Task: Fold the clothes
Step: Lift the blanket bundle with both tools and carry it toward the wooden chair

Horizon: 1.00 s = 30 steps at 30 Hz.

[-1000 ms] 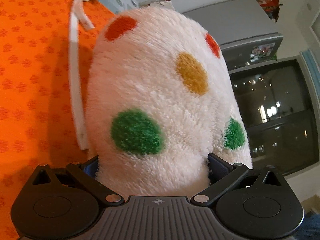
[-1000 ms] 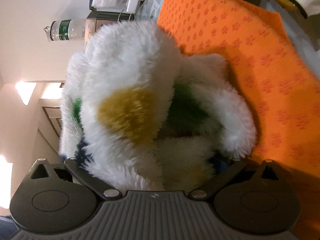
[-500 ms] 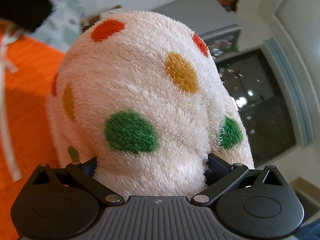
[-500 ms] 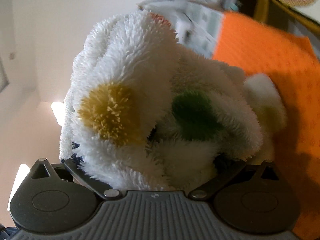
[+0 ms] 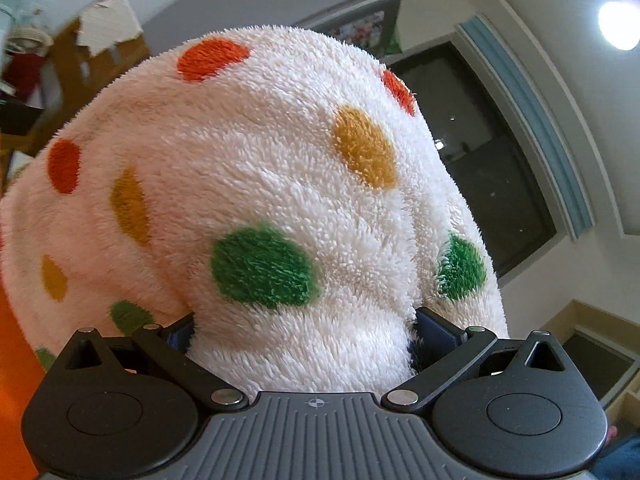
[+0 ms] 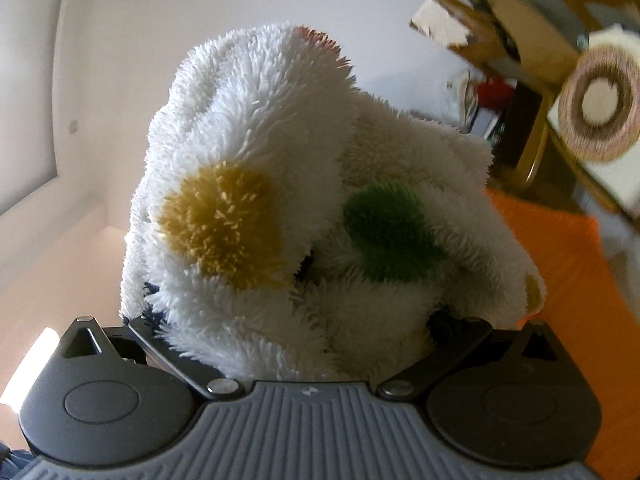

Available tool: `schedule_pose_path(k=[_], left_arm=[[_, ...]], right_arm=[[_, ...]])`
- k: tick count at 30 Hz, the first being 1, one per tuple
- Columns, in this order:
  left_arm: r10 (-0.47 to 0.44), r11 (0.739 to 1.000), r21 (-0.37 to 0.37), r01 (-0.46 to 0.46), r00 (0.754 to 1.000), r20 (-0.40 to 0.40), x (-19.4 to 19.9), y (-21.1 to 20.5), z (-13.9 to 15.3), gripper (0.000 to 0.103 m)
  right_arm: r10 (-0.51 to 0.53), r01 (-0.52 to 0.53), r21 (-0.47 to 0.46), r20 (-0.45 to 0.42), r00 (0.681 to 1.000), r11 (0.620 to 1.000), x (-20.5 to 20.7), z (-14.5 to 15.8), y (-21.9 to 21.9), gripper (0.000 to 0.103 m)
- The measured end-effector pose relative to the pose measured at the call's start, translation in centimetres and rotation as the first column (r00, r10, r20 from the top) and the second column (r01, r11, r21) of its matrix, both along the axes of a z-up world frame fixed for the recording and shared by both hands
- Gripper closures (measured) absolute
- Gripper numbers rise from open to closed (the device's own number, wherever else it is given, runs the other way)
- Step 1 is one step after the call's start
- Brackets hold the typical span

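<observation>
A white fleece garment [image 5: 260,168] with orange, yellow and green dots fills the left wrist view. My left gripper [image 5: 308,332] is shut on it; the fleece bulges up over the fingers and hides them. In the right wrist view the same garment [image 6: 280,184] is bunched in thick folds. My right gripper [image 6: 296,328] is shut on it, fingertips buried in the pile. Both grippers hold the garment up off the orange cloth [image 6: 568,272], which shows only at the frame edges.
A dark window [image 5: 492,160] and a ceiling lamp [image 5: 618,24] are behind the garment in the left wrist view. Wooden furniture [image 6: 520,52] and a round woven mat [image 6: 602,104] stand beyond the orange cloth in the right wrist view.
Both grippers have lifted and tilted upward with the garment. The orange cloth has dropped out of most of both views, and walls, window and ceiling now show.
</observation>
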State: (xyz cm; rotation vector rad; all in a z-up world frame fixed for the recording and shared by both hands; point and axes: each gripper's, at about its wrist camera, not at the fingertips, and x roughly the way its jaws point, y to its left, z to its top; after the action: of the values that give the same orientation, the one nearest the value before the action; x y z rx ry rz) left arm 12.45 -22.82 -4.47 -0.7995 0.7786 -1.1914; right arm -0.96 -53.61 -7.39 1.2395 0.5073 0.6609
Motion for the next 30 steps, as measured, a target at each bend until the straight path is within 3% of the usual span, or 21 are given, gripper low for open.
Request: schedule_pose_path(k=[4, 13, 22, 30], left_arm=[[0.016, 1.000, -0.021, -0.017, 0.999, -0.041, -0.2, -8.3, -0.9, 0.000], [-0.037, 0.999, -0.008, 0.037, 0.995, -0.097, 3.1, -22.4, -3.0, 0.000], [-0.098, 0.995, 0.017, 0.102, 0.980, -0.175, 13.0, -28.5, -7.9, 0.000], [-0.167, 0.982, 0.041, 0.184, 0.952, -0.256, 28.4, -29.7, -14.3, 0.000]], right_arm=[[-0.007, 0.007, -0.010, -0.014, 1.000, 1.000, -2.9, -1.3, -9.9, 0.000], [-0.069, 0.068, -0.021, -0.060, 0.996, 0.997, -4.3, -3.2, -25.7, 0.000], [-0.142, 0.143, -0.004, -0.144, 0.979, 0.990, 2.5, -7.2, -31.1, 0.000], [-0.269, 0.270, -0.021, -0.186, 0.945, 0.963, 14.2, -12.4, -30.4, 0.000]])
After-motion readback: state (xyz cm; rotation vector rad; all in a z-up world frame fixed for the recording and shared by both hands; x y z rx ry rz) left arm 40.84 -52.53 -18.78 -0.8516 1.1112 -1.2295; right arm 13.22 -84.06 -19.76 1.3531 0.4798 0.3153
